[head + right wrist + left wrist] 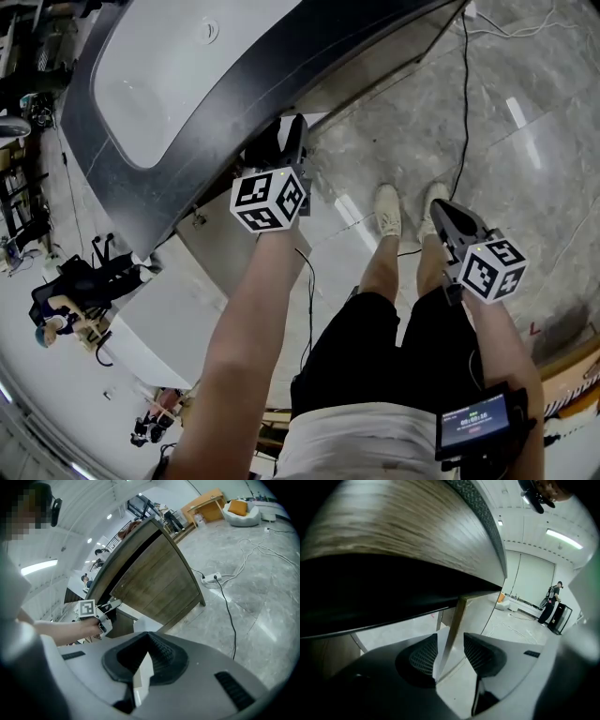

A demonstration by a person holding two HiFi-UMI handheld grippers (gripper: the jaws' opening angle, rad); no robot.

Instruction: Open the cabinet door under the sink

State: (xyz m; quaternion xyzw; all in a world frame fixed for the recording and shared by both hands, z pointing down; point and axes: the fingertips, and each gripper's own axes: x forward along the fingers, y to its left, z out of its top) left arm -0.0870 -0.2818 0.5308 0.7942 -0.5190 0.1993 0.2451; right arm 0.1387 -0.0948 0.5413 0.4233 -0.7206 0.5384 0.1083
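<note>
The sink [178, 70], a white basin in a dark counter, fills the upper left of the head view above a wood-fronted cabinet [154, 581]. The cabinet door [225, 258] stands swung out from under the counter, pale face showing. My left gripper [286, 136] reaches under the counter's rim. In the left gripper view its jaws [449, 651] are open, and the door's thin edge [452, 625] runs between the pads without being pinched. My right gripper [441, 208] hangs away from the cabinet over the floor, shut and empty [147, 660].
A black cable [461, 122] trails over the marble floor to a power strip [210, 578] by the cabinet's corner. The person's shoes [387, 210] stand close to the open door. Other people and equipment are far off to the left [66, 309].
</note>
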